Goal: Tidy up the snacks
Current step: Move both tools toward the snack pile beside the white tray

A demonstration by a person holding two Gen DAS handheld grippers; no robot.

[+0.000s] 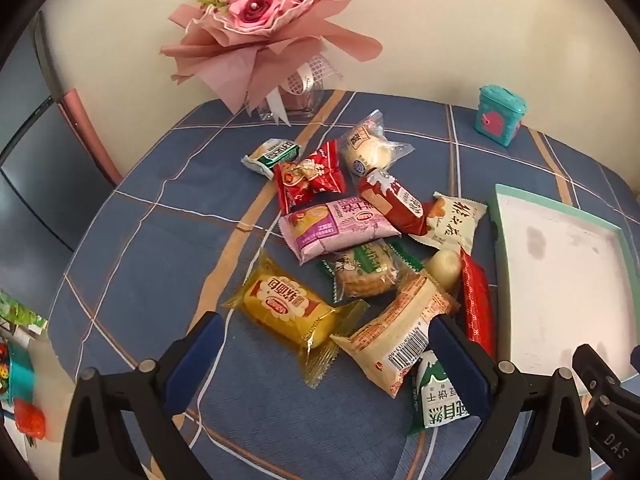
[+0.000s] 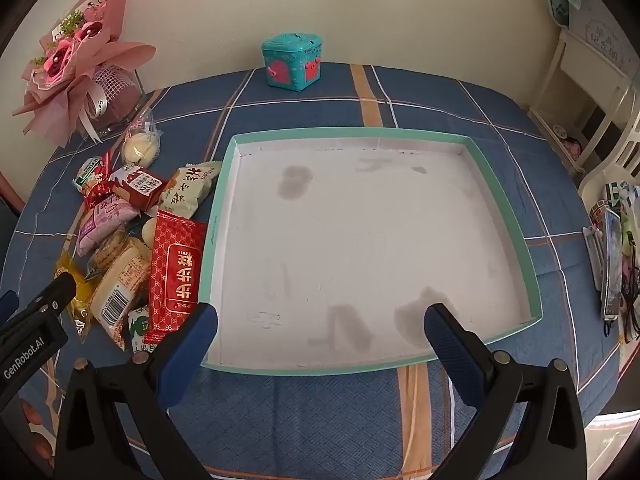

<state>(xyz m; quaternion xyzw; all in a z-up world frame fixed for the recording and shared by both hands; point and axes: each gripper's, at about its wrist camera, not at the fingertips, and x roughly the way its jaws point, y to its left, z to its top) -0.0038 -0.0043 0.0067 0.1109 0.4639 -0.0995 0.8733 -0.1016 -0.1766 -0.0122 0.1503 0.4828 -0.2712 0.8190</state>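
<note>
Snacks [image 1: 360, 248] lie heaped on the blue plaid tablecloth [image 1: 160, 216], just left of the shallow teal-rimmed box [image 2: 496, 200], whose white floor holds none of them. In the left wrist view the yellow cake pack [image 1: 286, 308] lies with its long axis slanting from upper left to lower right, while the cream barcode pack [image 1: 400, 328] beside it slants the other way, its barcode end toward the camera. In the right wrist view the long red wafer pack [image 2: 176, 272] runs alongside the box's left wall, touching or nearly touching it. The left gripper [image 1: 324, 340] hovers over the near packs, jaws wide apart and holding nothing. The right gripper [image 2: 320, 332] hangs above the box's near edge, likewise spread and empty. A pink bouquet [image 1: 260, 28] and a teal toy chest [image 2: 292, 62] stand by the wall.
</note>
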